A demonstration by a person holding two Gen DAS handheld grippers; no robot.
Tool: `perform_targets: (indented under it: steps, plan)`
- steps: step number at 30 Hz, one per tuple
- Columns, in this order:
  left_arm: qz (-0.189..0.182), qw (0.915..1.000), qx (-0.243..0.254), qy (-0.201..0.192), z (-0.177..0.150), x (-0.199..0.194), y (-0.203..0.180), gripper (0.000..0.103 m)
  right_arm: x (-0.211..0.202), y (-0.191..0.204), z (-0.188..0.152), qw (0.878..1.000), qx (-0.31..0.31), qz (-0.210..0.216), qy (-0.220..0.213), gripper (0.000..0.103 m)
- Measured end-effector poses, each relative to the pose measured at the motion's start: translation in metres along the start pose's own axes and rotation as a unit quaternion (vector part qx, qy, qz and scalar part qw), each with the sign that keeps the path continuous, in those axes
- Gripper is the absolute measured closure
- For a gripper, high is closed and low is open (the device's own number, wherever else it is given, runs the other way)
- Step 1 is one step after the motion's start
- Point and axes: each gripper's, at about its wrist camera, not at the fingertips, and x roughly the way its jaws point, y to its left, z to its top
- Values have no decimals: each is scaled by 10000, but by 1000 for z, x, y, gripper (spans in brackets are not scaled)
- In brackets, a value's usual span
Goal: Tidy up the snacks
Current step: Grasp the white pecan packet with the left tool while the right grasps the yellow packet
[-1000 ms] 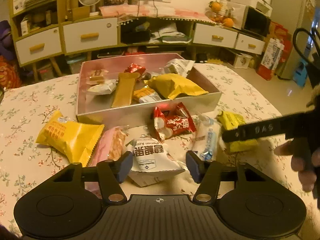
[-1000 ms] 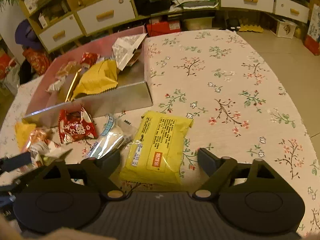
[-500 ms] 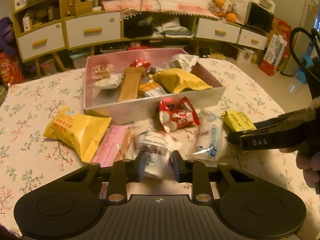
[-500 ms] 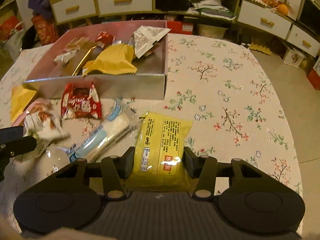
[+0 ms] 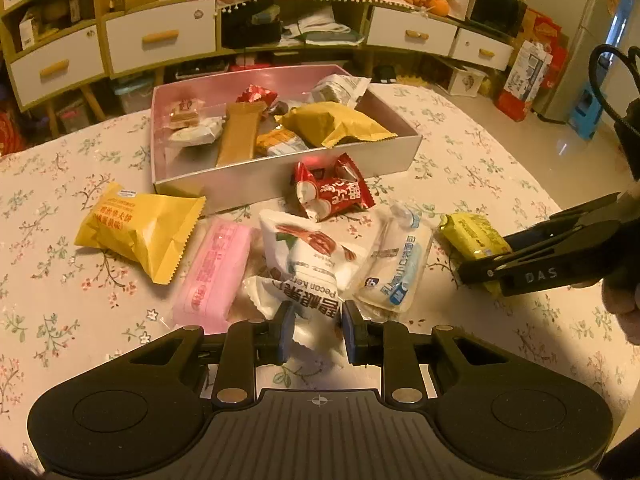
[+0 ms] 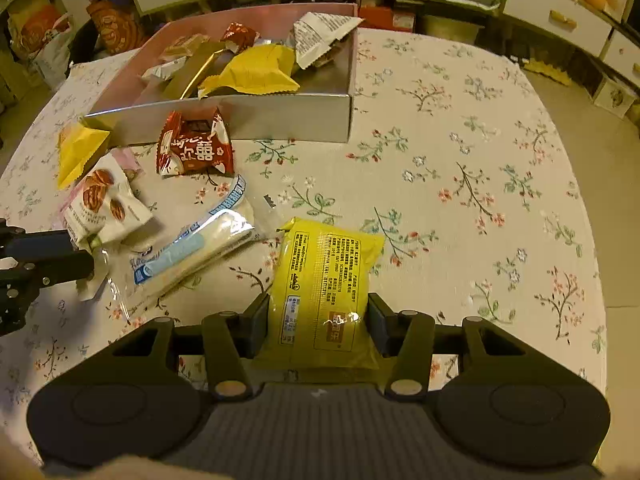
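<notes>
My left gripper is shut on the near end of a white pecan snack bag, which tilts up off the cloth. My right gripper is shut on a flat yellow snack pack, its pads pressing both long sides. The pink snack box sits beyond, with several wrapped snacks inside. In the left wrist view the right gripper shows at the right with the yellow pack in it. In the right wrist view the left gripper shows at the left, clamped on the white bag.
Loose on the floral tablecloth lie a big yellow bag, a pink bar, a red candy bag and a clear blue-printed pack. Cabinets with drawers stand behind the table.
Both grippers closed from open: the left on the white pecan bag, the right on the yellow pack. Each package has since been lifted slightly and tilted up.
</notes>
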Motion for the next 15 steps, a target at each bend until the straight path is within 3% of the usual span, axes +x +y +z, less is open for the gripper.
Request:
perform_targets:
  steps: [12, 14, 15]
  plan:
    - [236, 9975, 367, -550, 14, -3, 0, 69, -4, -10, 3, 9992, 391, 121, 41, 49]
    - [171, 9971, 498, -545, 18, -2, 0, 54, -3, -8, 3, 9993, 358, 102, 57, 49]
    - [120, 9970, 577, -508, 20, 0, 0, 51, -3, -8, 3, 9993, 350, 92, 57, 49]
